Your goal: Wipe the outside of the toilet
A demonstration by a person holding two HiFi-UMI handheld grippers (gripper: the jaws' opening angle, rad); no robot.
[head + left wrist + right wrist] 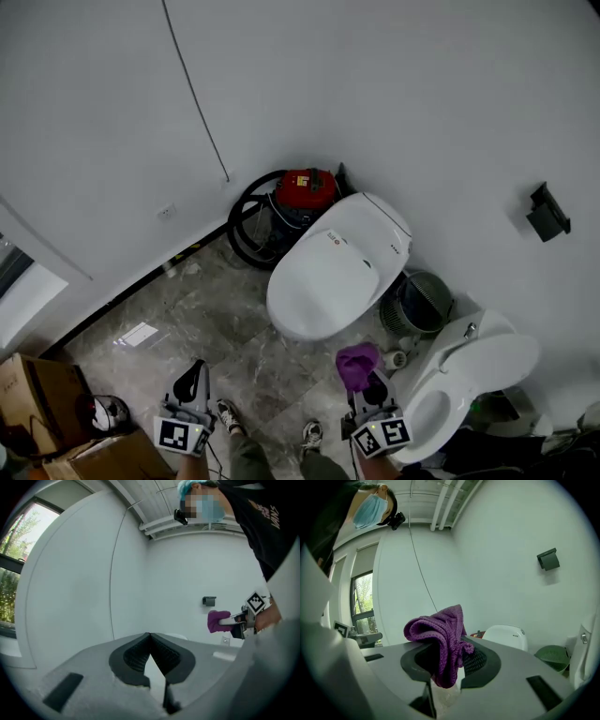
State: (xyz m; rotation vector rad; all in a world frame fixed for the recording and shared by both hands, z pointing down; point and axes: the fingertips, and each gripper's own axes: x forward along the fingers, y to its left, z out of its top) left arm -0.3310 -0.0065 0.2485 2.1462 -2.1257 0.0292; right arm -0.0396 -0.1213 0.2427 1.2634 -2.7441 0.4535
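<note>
Holding purple cloth (357,364) near closed toilet (336,269)
Right gripper (371,382) is clamping it; left gripper (193,372) is sitting closed, empty.

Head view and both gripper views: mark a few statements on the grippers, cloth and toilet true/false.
1. The right gripper is shut on the purple knitted cloth. True.
2. The left gripper holds a sponge. False: its jaws are together with nothing between them.
3. The white oval toilet in the centre has its lid raised. False: the lid is down.
4. A red canister vacuum stands behind that toilet. True.
5. The cloth is pressed on that toilet. False: it is held clear of it.
</note>
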